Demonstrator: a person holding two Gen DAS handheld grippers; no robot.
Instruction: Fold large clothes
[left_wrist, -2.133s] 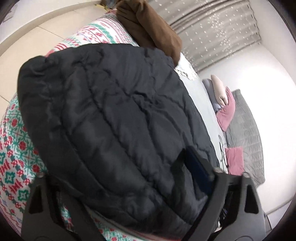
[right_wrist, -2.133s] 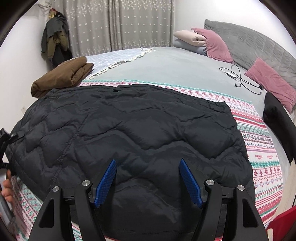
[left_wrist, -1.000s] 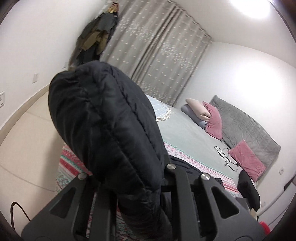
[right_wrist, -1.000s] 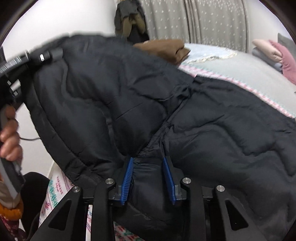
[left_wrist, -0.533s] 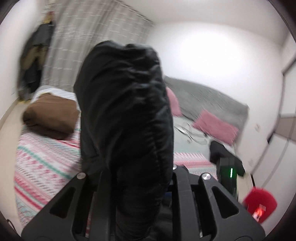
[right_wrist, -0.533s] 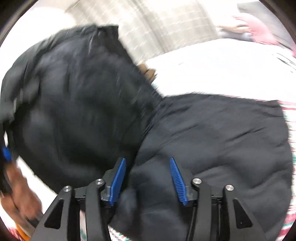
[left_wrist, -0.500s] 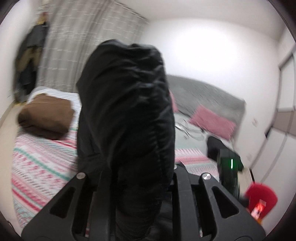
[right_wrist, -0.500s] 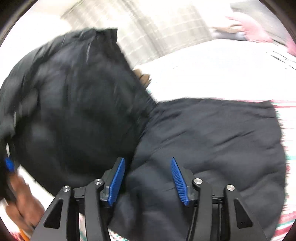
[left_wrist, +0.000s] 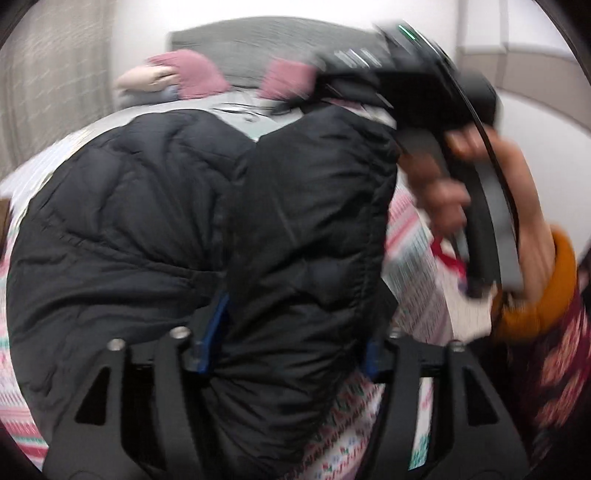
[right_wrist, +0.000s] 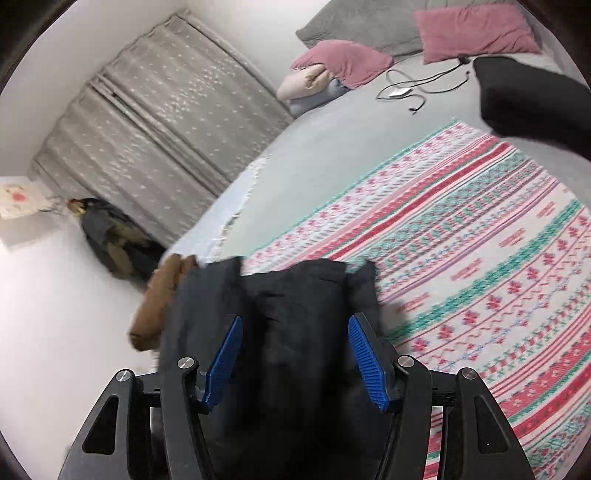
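Observation:
A black quilted puffer jacket lies on the patterned blanket on the bed, with one side folded over towards the right. My left gripper holds a thick fold of the jacket between its blue pads. My right gripper also has jacket fabric between its blue pads, with the jaws set fairly wide on the bulk. The right gripper and the hand holding it show at the upper right of the left wrist view, blurred.
A folded brown garment lies at the blanket's left edge. Pink pillows, a black cushion and a cable lie on the grey sheet. Grey curtains and hanging clothes stand against the wall.
Both grippers closed on the jacket's left edge, lifted it and swung it across to the right over the rest of the jacket. The left gripper has come down low above the bed.

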